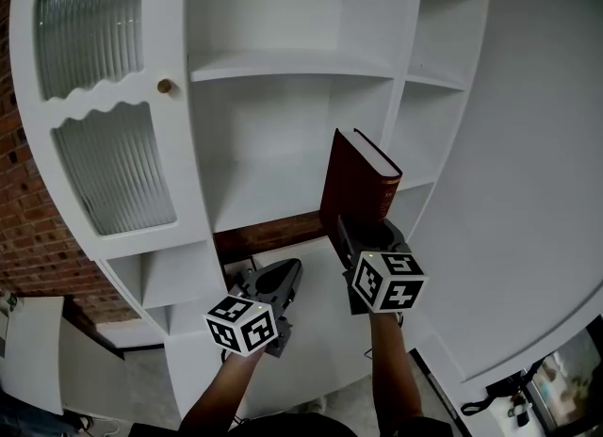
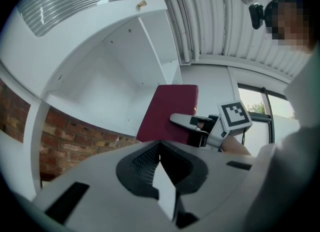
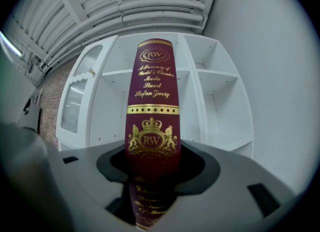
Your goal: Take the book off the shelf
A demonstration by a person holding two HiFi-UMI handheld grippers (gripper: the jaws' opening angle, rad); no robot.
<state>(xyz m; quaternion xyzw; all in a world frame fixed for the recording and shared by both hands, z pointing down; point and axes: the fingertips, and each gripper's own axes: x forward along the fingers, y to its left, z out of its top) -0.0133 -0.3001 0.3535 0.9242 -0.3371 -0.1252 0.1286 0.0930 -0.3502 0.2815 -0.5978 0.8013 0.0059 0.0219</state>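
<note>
One gripper was enough: my right gripper [image 1: 364, 234] clamped the book [image 1: 350, 184] low on its spine, upright and clear of the shelf [image 1: 283, 66], so my left gripper [image 1: 279, 281] idled nearby, jaws together, empty.

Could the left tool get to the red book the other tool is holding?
Probably yes. The left tool is close beside the book, with only open air between. Its jaws are shut, so it must open first.

The maroon hardcover book [image 1: 356, 181] stands upright, its gilt-lettered, crested spine facing the right gripper [image 1: 367, 235], whose jaws clamp its lower end. It is held in front of the white shelf unit [image 1: 292, 66], off its boards.
</note>
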